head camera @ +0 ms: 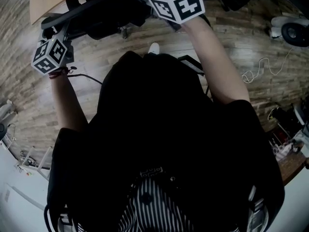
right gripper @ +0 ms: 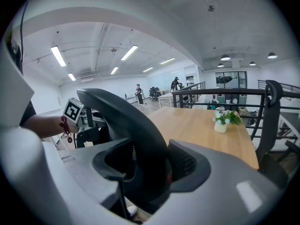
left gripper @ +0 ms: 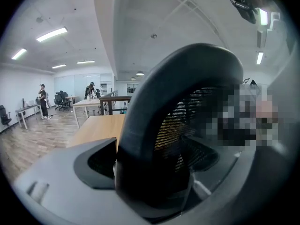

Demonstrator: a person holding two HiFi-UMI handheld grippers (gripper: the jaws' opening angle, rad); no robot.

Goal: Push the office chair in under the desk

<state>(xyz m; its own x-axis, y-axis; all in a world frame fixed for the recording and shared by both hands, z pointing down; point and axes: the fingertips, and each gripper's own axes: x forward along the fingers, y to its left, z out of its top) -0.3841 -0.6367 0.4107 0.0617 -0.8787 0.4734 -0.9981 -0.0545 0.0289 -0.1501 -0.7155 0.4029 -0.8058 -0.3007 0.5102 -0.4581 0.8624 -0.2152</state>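
Office chair [left gripper: 154, 125]: stands at near edge of wooden table [right gripper: 201, 125]; you hold its backrest top rim.
Left gripper [left gripper: 154, 172]: fingers clamped on rim.
Right gripper [right gripper: 150, 168]: fingers clamped on same rim, further along.
One table, one potted plant [right gripper: 225, 120] on it.
Wood-plank floor [head camera: 145, 37], loose white cable [head camera: 263, 66] at your right.
Open office, more desks far back.

The floor [head camera: 251, 37] is looked down upon steeply from head height, over the person's torso. The chair back [left gripper: 140, 125] is framed at very close range in both gripper views, faced across the desk [right gripper: 201, 125], which is shared by all three.
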